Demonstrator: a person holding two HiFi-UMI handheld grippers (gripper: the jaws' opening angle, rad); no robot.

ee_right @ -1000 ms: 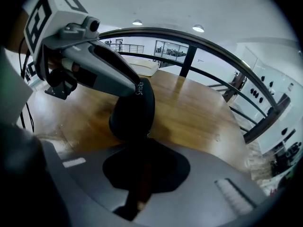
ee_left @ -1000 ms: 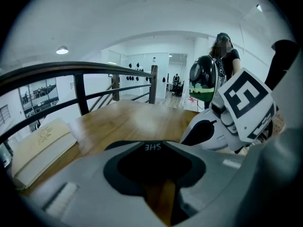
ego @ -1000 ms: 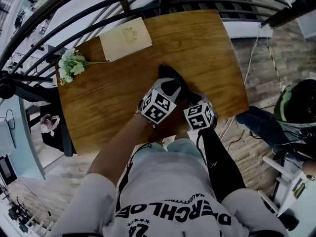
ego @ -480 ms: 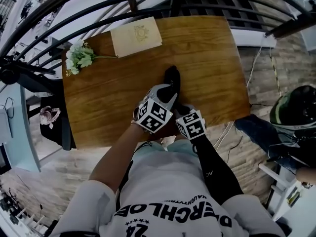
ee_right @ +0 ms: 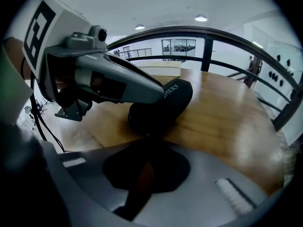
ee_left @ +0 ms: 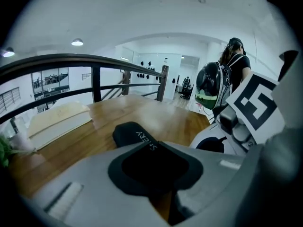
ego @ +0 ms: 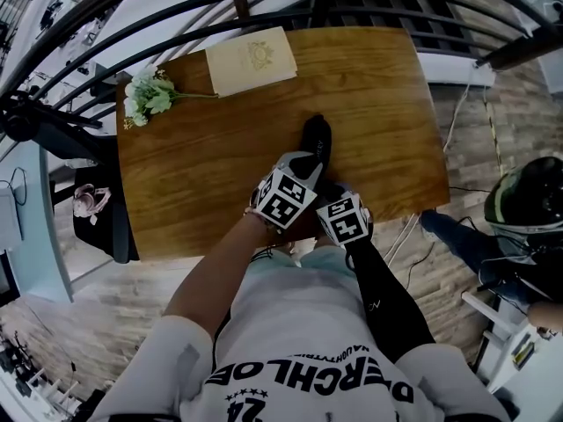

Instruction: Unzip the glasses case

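Black glasses case [ego: 315, 139], near wooden table's [ego: 193, 174] front edge, is clamped by L gripper [ee_left: 156, 145]. R gripper [ee_right: 147, 137] is pinched shut at its near end; what's pinched can't be told. No open seam seen; unzipping judged mostly left.

Table contents
Glasses case [ego: 315, 137] is lying on the table [ego: 202, 183] near centre; book [ego: 251, 61] is lying at its 11 o'clock; flowers [ego: 148, 95] are lying at book's 8 o'clock.
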